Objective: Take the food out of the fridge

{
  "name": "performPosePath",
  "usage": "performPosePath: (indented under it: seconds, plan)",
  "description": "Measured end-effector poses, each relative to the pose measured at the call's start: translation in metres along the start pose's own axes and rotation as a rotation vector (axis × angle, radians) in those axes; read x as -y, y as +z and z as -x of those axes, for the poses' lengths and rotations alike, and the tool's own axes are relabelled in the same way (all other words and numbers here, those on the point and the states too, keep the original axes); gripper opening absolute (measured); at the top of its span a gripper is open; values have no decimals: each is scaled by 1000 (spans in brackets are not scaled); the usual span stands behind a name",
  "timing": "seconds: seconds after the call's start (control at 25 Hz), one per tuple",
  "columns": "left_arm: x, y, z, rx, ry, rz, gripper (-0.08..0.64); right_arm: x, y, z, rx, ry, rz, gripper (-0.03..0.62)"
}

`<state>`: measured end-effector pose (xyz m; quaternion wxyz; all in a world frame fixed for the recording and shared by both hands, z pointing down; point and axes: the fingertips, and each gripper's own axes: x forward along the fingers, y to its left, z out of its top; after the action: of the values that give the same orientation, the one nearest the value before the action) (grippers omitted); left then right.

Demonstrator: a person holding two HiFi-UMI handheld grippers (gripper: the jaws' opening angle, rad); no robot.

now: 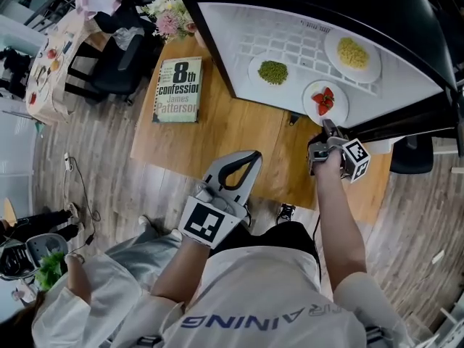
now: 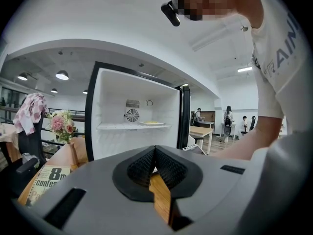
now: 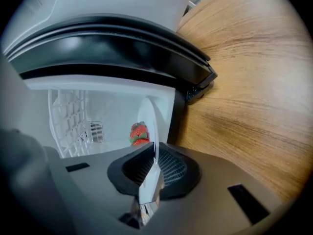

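My left gripper point(image 1: 245, 159) hangs over the table point(image 1: 217, 140) at 6 o'clock, jaws pressed together on nothing. Further right, the open fridge point(image 1: 239, 27) holds three plates on its shelf. The green food plate point(image 1: 257, 80) lies at 10 o'clock of the strawberry plate point(image 1: 341, 107), and the yellow food plate point(image 1: 367, 71) at its 1 o'clock.

My right gripper point(image 1: 328, 126) has its jaws pinched narrow on the strawberry plate's near rim, at its 6 o'clock. I judge this plate gripped but not yet out. The next move calls for a level pull toward 6 o'clock, kept flat so the strawberries point(image 1: 324, 100) don't slide.

The plate is round, so it has no long axis. It lies face up, and in the right gripper view its edge runs as a thin line toward 12 o'clock.
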<state>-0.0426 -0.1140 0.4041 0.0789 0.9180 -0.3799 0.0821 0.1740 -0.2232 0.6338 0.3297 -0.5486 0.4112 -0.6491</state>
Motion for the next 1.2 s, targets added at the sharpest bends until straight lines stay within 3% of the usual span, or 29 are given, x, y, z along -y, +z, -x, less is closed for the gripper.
performPosePath:
  seconds: [0.24, 0.56, 0.72, 0.92, 1.2]
  plan:
    - [3, 1, 0, 8, -3, 10, 8, -10, -2, 14, -17, 99, 8, 31]
    - [11, 5, 4, 27, -14, 11, 9, -25, -32, 48, -120, 167, 84, 31]
    - [17, 8, 3, 31, -32, -7, 9, -27, -51, 76, -202, 173, 128, 31]
    - [30, 4, -8, 20, -58, -49, 9, -12, -56, 117, -318, 177, 260, 31]
    - [70, -1, -33, 9, -146, -61, 8, 48, -13, 177, -312, 98, 275, 31]
